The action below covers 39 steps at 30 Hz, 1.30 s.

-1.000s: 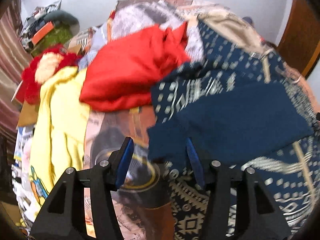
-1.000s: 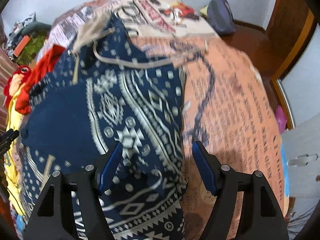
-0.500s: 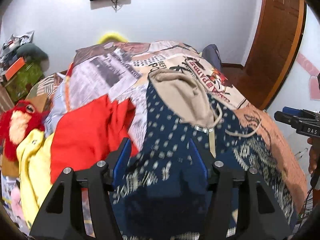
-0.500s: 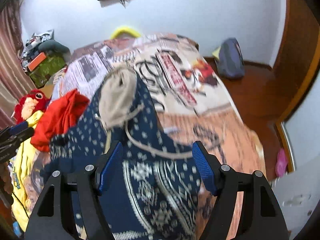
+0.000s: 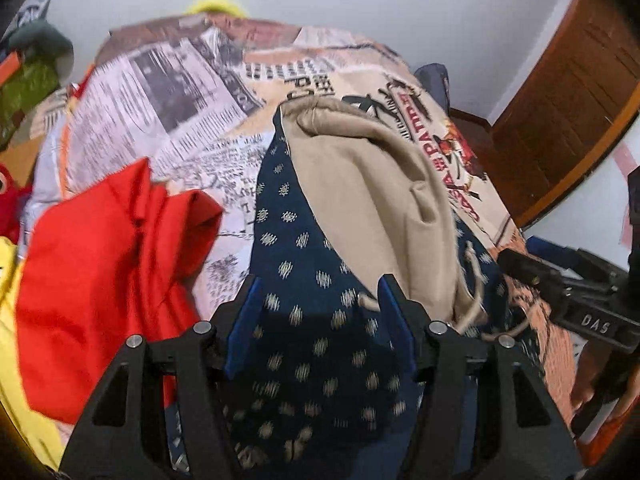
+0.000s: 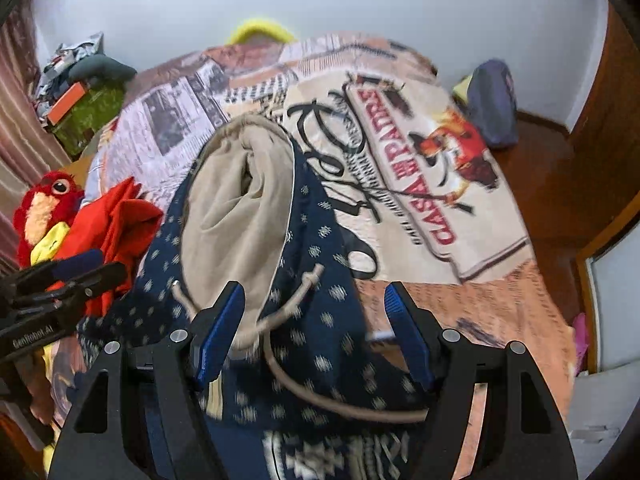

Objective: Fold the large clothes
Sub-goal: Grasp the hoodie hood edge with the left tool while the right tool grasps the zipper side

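The left hand-held gripper (image 5: 320, 304) stood with its jaws apart and nothing clamped between them, hovering above the navy patterned hoodie (image 5: 312, 320). The right hand-held gripper (image 6: 314, 316) was likewise open and empty, with the beige drawstring (image 6: 288, 308) lying on the cloth below its blue pads. A second earlier both cameras had looked down on the hoodie's flat body; now both had swung up toward its beige-lined hood (image 6: 236, 216), which pointed at the far wall. By my judgement a fold of the body had been laid and let go, and the hood was next to be turned in.

The hoodie lay on the bed (image 6: 420, 184), over a bedspread printed with newsprint and red lettering. A crumpled red garment (image 5: 112, 248) lay just beside the hoodie's left edge, touching it or nearly so, and might get caught in a sideways fold. A yellow garment (image 5: 16, 360) and a red plush bird (image 6: 44, 204) lay beyond it. A dark bag (image 6: 494, 104) sat on the floor, well apart.
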### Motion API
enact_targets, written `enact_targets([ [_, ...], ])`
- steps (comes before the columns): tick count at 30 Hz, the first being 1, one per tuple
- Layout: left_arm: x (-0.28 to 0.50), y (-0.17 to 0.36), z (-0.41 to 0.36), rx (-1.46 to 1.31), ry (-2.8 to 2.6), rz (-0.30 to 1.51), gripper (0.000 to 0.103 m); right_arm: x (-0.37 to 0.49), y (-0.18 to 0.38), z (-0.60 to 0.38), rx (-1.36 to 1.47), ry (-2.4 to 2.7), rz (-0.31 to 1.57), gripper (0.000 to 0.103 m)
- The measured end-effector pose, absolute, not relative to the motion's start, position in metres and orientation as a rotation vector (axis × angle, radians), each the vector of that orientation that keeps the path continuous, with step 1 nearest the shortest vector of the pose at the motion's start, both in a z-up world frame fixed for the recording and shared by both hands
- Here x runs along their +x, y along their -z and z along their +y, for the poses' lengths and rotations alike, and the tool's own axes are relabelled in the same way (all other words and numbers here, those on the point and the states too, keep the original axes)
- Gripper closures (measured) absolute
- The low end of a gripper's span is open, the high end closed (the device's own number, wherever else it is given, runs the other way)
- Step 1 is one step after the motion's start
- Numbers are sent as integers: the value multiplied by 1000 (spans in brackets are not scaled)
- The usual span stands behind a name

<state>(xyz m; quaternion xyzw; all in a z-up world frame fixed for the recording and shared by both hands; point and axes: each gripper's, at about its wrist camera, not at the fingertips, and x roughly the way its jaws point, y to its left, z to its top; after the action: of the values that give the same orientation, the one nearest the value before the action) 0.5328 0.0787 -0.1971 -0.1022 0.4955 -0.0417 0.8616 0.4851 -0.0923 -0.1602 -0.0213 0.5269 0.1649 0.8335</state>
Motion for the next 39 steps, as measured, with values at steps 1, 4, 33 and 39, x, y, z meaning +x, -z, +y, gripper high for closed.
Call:
enact_targets([
  [1,542,204,79,-225,81,1049,44,493,167,-91,-25,-354,1133,34],
  [4,560,220,80,-238,58,1068,44,512,183,-88,4,-329,1164,34],
  [33,490,153,71,-100,152,904,93,451,134,-101,-18,-473,1027,94],
  [39,426,137,62,-23,211,927,93,394,123,-119,-75,-504,1031,94],
])
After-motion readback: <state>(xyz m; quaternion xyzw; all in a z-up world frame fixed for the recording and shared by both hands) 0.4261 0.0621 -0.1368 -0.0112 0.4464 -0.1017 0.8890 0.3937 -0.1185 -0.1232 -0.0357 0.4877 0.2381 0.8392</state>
